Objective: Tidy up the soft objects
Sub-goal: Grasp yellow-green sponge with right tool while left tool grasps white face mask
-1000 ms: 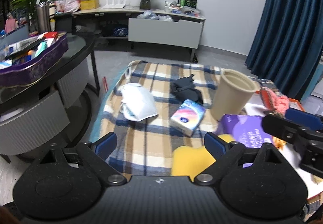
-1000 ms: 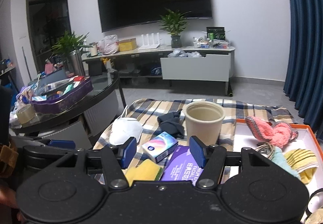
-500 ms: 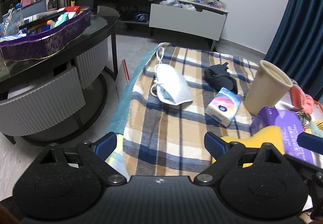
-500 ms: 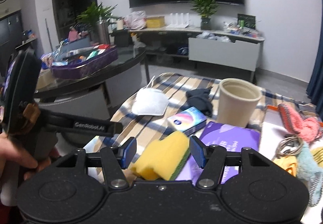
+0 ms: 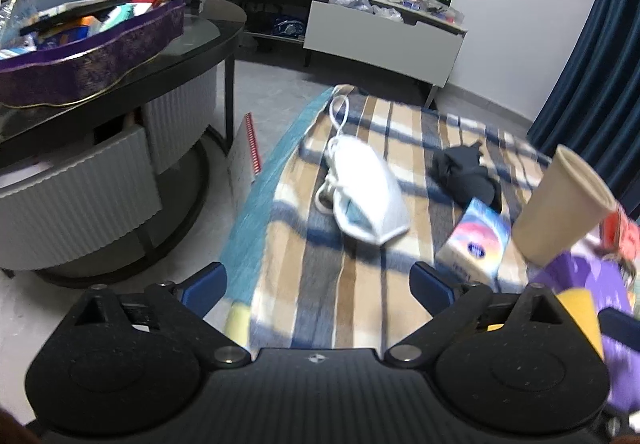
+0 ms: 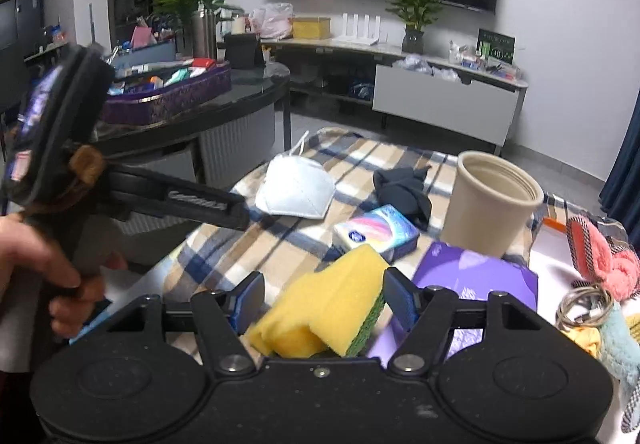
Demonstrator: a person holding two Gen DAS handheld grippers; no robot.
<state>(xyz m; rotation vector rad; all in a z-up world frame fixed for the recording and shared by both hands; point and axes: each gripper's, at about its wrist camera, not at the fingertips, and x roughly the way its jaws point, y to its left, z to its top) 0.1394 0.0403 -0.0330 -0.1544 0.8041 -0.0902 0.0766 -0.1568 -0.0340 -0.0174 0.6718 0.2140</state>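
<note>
My left gripper (image 5: 319,280) hovers over the plaid cloth (image 5: 320,316), jaws opening wide with nothing between them. A white face mask (image 5: 366,196) lies just ahead of it. A black cloth (image 5: 466,174), a tissue pack (image 5: 476,244) and a beige cup (image 5: 560,212) sit to the right. My right gripper (image 6: 324,296) is opening around a yellow sponge (image 6: 320,316) with a green underside. The sponge rests between the fingers with a gap on the left. A purple pack (image 6: 476,280) lies beside it. A hand (image 6: 48,268) holds the left gripper's handle.
A white tray (image 6: 552,256) at the right holds a pink knitted piece (image 6: 604,256), a coiled cable (image 6: 584,308) and a teal towel (image 6: 616,352). A dark round table with a purple box (image 5: 92,44) stands to the left. A TV cabinet (image 5: 380,40) stands behind.
Both grippers moved down and to the left over the cloth. The sponge came between the right fingers, which spread wider. The mask now lies in front of the left gripper.
</note>
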